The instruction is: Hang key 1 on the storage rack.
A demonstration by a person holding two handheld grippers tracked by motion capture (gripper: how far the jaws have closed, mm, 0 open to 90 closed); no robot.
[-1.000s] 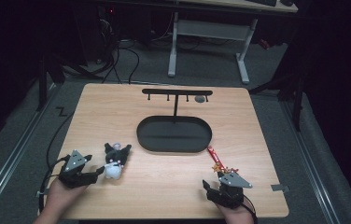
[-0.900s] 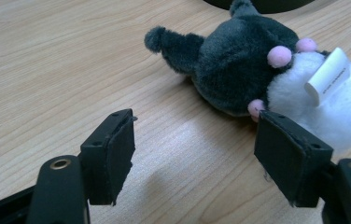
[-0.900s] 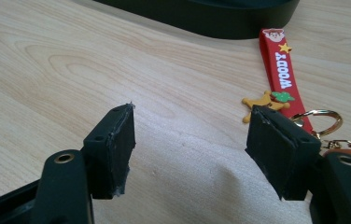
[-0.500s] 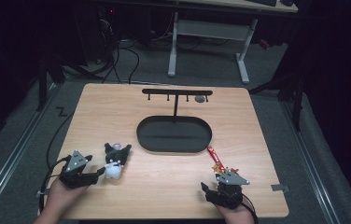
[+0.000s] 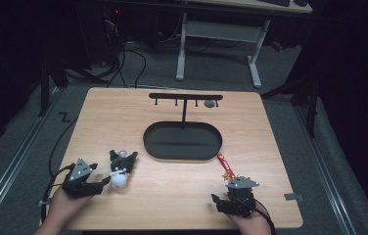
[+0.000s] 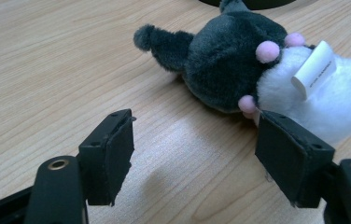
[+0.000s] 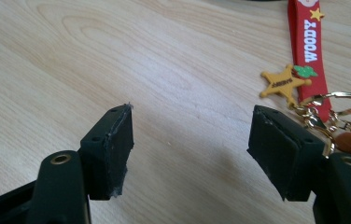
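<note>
Two hand-held grippers rest near the front edge of a wooden table (image 5: pixel 172 191) in the high view. Left gripper (image 5: pixel 104 181) lies at the front left, its tips just beside a plush toy (image 5: pixel 121 169) of dark grey and white. Right gripper (image 5: pixel 231 188) lies at the front right, with a red keychain (image 5: pixel 226 165) just ahead of it, running toward a black oval tray (image 5: pixel 182 141). Behind the tray stands a black rack (image 5: pixel 186 96) with small pegs.

Left gripper view: the jaws stand wide apart with bare wood between them. The plush toy (image 6: pixel 239 60) lies on its side just beyond the right-hand jaw, its white body very close to that jaw's tip; contact cannot be judged. A white label juts from it.

Right gripper view: the jaws stand wide apart, have just been opening, and hold nothing. The keychain (image 7: pixel 310 42), lettered WOODY, lies beyond the right-hand jaw, with a yellow star badge (image 7: pixel 283 81) and a gold ring (image 7: pixel 337 105) at its near end.
</note>
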